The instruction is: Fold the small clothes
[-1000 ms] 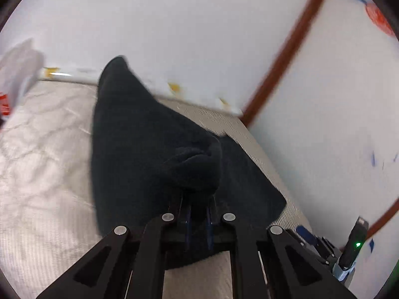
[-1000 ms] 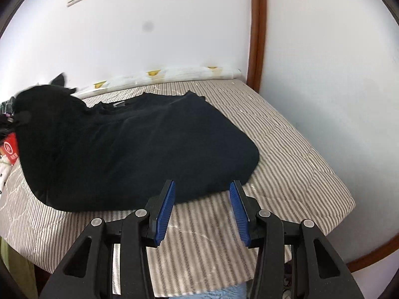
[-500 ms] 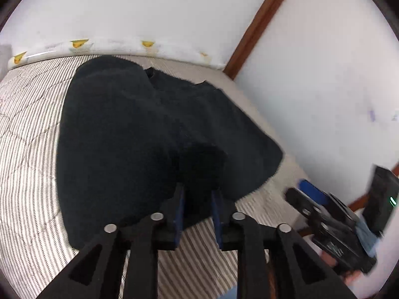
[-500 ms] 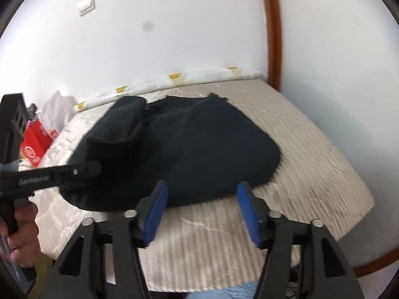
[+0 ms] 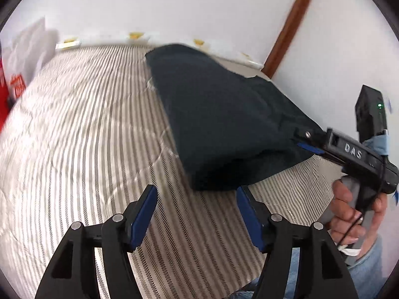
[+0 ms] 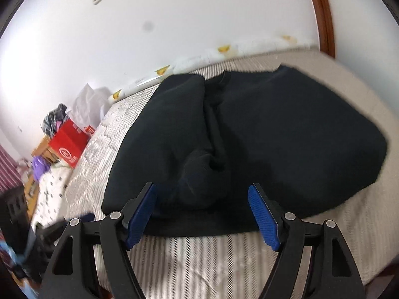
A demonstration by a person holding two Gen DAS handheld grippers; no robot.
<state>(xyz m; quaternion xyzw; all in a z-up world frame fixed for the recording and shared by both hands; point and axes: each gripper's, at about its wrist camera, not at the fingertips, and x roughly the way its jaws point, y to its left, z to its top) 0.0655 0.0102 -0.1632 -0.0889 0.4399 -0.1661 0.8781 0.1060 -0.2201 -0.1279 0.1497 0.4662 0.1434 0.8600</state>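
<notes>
We hold two black two-finger grippers with blue ribbed pads over a bed covered in a grey-and-white striped quilted mattress cover (image 5: 94,129). The black knit garment (image 6: 274,129) lies spread on the bed, one side folded in over the middle, its sleeve end bunched near the front hem.

Left gripper (image 5: 197,218): jaws opening, nothing between the pads — only striped cover shows in the gap, and the garment's near corner sits just beyond the fingertips, apart from them.

Right gripper (image 6: 202,215): jaws opening wide, hanging just short of the garment's front edge. The hem shows in the gap between the pads, but neither pad touches it. From the left wrist view we see this gripper from the side, its tip against the garment's right edge; whether it touches cloth there we cannot tell, the edge being dark and blurred.

The right hand (image 5: 354,211) grips the handle; a blue denim sleeve is cut off at the frame's bottom.

Hard to make out — the garment's far edge in the left view, smeared by motion. At the left rim of the right view sit a red cardboard box (image 6: 68,147) and a white plastic bag (image 6: 87,104); clutter below them is too blurred to name.
</notes>
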